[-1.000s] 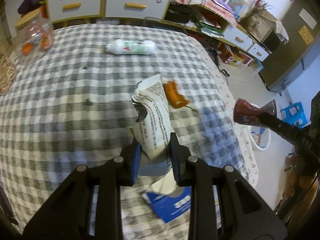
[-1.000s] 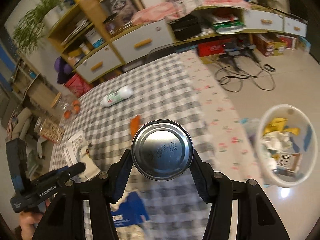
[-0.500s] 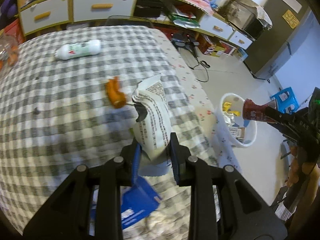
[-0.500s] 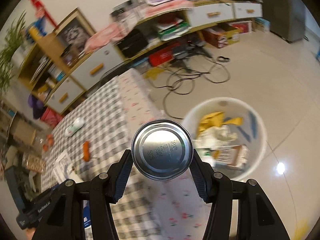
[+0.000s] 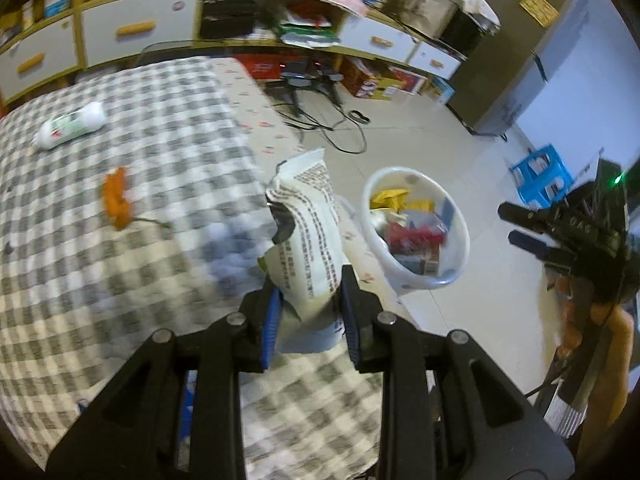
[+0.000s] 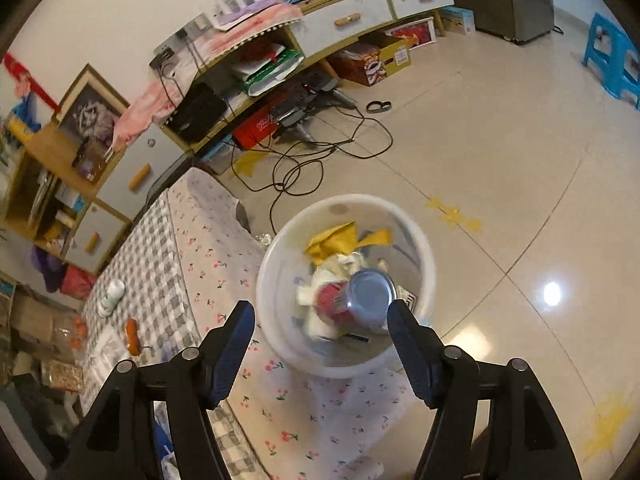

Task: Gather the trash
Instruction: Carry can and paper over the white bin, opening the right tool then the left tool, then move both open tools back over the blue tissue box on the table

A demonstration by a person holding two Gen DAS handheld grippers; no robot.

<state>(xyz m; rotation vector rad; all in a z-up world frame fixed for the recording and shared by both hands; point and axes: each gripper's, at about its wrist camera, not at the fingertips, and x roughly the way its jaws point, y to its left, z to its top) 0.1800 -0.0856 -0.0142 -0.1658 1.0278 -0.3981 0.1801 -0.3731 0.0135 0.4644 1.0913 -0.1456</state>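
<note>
1. The can (image 6: 357,302), red-sided with a silver end, lies tilted in the bin (image 6: 426,268) on top of the rubbish, in the lower middle of the right wrist frame. It looks blurred. In the left wrist view only red shapes show in the bin there, too blurred to tell apart.
2. The right gripper (image 6: 320,334) sits above the bin with its jaws spread wide, nothing between them. The can shows in the gap but is not touched by either finger.
3. The bin is white and round and stands on the tiled floor (image 6: 500,184) just beside the hanging edge of the floral cloth (image 6: 208,248). Yellow wrappers and white paper fill it around the can.
4. The wrapper (image 5: 308,236), white with dark printed text and a torn top, stands up at the centre of the left wrist frame. The left gripper (image 5: 308,308) has its jaws pinching the wrapper's lower end.
5. In that frame the bin (image 5: 460,236) is right of the wrapper, and the other gripper appears at the right edge.
6. On the checked tablecloth (image 5: 120,280), at the left of the frame, lies an orange scrap (image 5: 115,200); a white bottle (image 5: 72,125) lies on its side in the upper left, well apart from it.
7. Cables (image 6: 320,156) trail on the floor above the bin, before a low shelf unit (image 6: 340,20) with drawers. A blue stool (image 6: 612,60) is at the upper right.
</note>
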